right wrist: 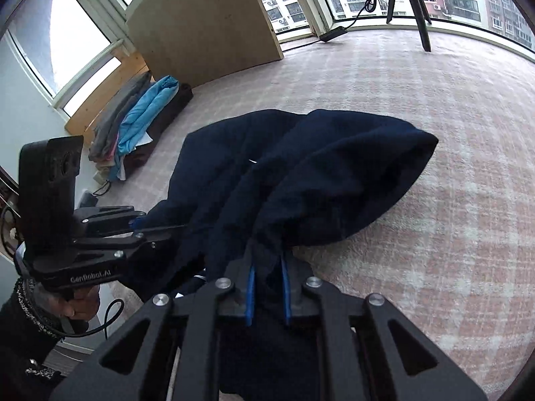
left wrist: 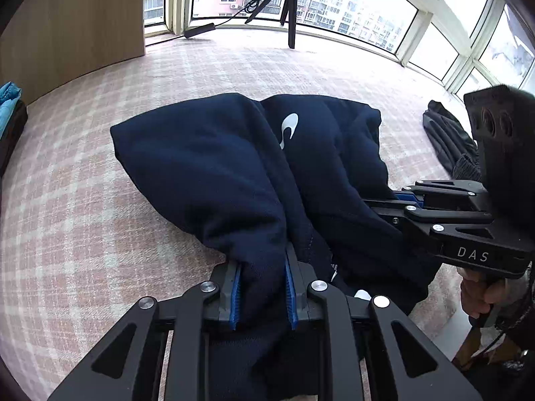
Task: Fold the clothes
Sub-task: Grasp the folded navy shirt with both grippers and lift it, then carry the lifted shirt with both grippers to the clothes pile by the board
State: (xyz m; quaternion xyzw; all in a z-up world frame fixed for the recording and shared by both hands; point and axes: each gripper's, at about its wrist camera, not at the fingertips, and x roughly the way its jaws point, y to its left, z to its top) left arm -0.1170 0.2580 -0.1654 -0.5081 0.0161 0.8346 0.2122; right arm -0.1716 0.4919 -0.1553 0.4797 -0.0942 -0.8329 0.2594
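Garment: a navy top [left wrist: 214, 160] with a white mark, bunched and part lifted; its far end rests on the checked pink carpet [left wrist: 83, 200], its near edge is raised.
Left gripper [left wrist: 262, 295]: jaws clenched on a gathered fold of the near edge, cloth packed between the blue pads.
Right gripper [right wrist: 267, 295]: jaws clenched on another bunch of the same near edge; in the left view it comes in from the right, close beside.
Key relation: the top runs forward, away from both jaws, long axis roughly along the fingers; both grips sit at one end, neither hand clearly nearer.
Judgement: the free far end would trail or fold over as the held edge travels; the fold stage is unclear.
Around: stacked clothes [right wrist: 140, 123] by a wooden panel [right wrist: 200, 16]; a dark garment [left wrist: 448, 140]; a tripod [left wrist: 289, 3] at the windows.
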